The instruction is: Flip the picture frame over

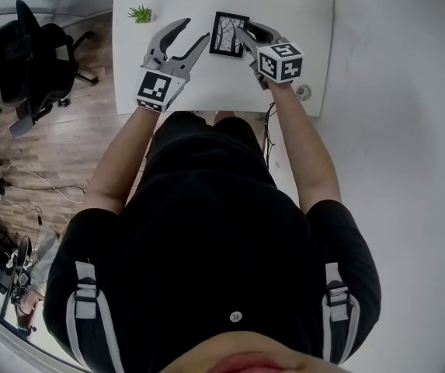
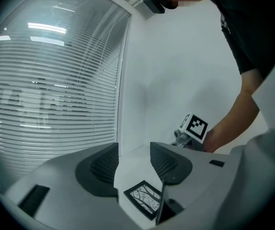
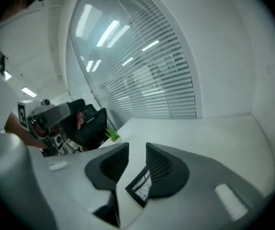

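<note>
The right gripper (image 3: 137, 148) is released, its jaws a narrow gap apart and clamping nothing. The picture frame (image 3: 138, 189) shows through that gap, one corner clear and the rest hidden behind one jaw, with bare white between it and the other jaw. In the head view this gripper's tips sit over the frame's right edge. The left gripper (image 2: 134, 147) is also released, jaws well apart and empty, its nearer tip just beside the frame's left edge. The frame lies flat on the white table (image 1: 300, 22) between the two grippers, picture side up, a black border round a drawing of bare branches. A small green plant (image 1: 140, 13) stands near the table's far left corner, well apart from the frame, and a black office chair (image 1: 28, 61) stands off to the left
</note>
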Demonstrator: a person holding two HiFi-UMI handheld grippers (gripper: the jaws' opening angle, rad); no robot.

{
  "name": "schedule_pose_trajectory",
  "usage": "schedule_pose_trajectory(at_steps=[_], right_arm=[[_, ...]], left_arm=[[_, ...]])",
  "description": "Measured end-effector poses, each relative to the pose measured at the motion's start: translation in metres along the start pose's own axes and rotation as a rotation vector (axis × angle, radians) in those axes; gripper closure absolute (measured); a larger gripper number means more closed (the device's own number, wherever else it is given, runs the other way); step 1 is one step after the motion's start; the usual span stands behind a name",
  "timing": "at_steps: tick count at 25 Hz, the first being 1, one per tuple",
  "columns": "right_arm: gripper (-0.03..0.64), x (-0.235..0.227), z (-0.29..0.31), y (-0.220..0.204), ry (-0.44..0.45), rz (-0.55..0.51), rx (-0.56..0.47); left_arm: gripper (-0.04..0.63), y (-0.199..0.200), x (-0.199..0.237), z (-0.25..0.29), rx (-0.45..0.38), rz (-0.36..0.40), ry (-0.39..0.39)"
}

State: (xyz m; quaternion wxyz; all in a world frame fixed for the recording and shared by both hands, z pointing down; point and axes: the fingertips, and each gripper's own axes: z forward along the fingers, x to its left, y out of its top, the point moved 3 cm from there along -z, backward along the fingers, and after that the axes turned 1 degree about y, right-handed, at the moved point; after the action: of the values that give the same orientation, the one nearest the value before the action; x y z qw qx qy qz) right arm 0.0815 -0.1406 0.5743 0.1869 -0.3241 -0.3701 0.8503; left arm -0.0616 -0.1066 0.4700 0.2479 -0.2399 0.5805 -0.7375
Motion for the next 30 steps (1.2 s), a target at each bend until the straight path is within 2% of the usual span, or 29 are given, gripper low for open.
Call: schedule_pose_trajectory(at_steps=[6,12,16,21,30], right_arm=[[0.500,0.058,-0.052,0.053,0.069,-0.176,-0.174],[0.518,0.096,-0.102,0.083,0.066,-0.306,-0.300],[0.551,0.109,-0.123,0.095,0.068,-0.342,-0.354],[0.603,0.115,-0.141,0.102,0.064,-0.374,-0.406],[0.606,0.119,-0.146,0.101,0.076,-0.381,-0.415]], left_arm=[[0.390,0.018,-0.016,-0.015,-0.018,0.000,-0.068],[0.408,0.042,-0.033,-0.028,-0.047,0.008,-0.109],[0.423,0.054,-0.042,-0.031,-0.058,0.046,-0.125],[0.457,0.068,-0.050,-0.032,-0.083,0.044,-0.129],[0.529,0.083,-0.057,-0.034,-0.107,0.058,-0.119]])
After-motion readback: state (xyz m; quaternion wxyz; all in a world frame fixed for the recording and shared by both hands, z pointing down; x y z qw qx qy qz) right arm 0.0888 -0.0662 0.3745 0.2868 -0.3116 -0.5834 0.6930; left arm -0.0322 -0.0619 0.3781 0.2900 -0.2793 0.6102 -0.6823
